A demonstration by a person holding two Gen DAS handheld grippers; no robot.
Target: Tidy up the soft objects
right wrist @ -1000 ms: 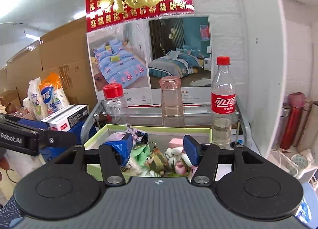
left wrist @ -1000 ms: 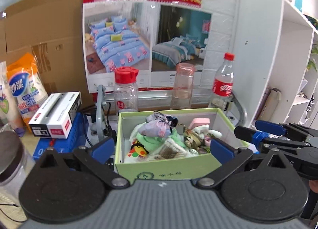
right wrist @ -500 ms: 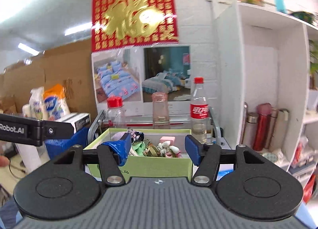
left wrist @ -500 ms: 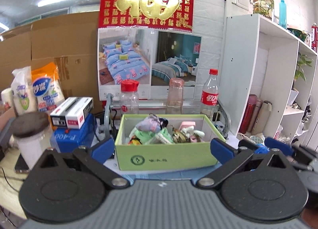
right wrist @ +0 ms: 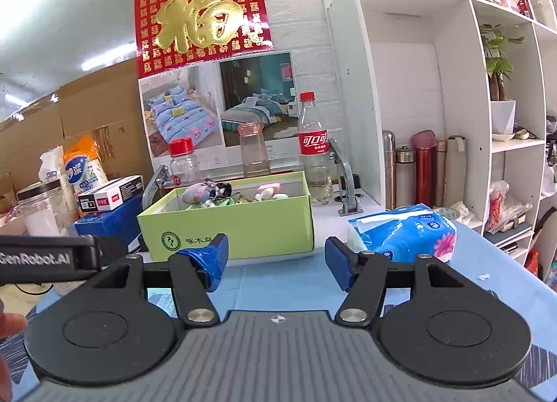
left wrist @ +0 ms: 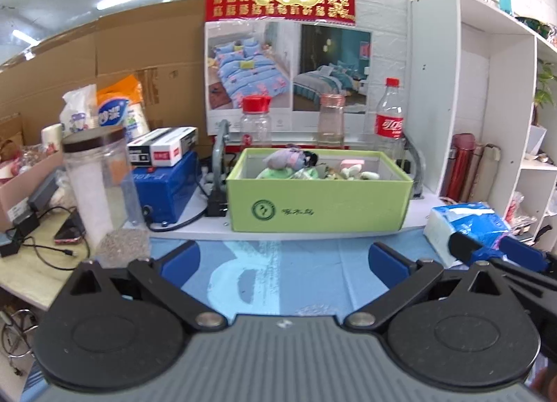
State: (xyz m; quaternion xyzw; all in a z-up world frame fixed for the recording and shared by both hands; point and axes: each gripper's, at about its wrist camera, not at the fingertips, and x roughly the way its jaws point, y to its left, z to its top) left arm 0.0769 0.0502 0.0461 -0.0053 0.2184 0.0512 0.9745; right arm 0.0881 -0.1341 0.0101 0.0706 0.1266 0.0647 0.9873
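A green cardboard box (left wrist: 318,205) (right wrist: 236,224) sits on a white board at the back of the blue mat. It holds several soft toys (left wrist: 296,161) (right wrist: 209,193), piled in a heap. My left gripper (left wrist: 283,261) is open and empty, low over the mat in front of the box. My right gripper (right wrist: 276,255) is open and empty too, in front of the box's right half. The right gripper's fingers (left wrist: 501,255) show at the right edge of the left wrist view.
A blue tissue pack (right wrist: 403,231) (left wrist: 466,224) lies right of the box. Behind the box stand three bottles (right wrist: 313,154). A white shelf unit (right wrist: 452,106) stands to the right. A clear jar (left wrist: 94,179), a blue case (left wrist: 167,186) and cables (left wrist: 45,248) are on the left.
Both grippers have pulled back and down from above the box, so the box now shows from the front and looks smaller. Both stay open and empty.
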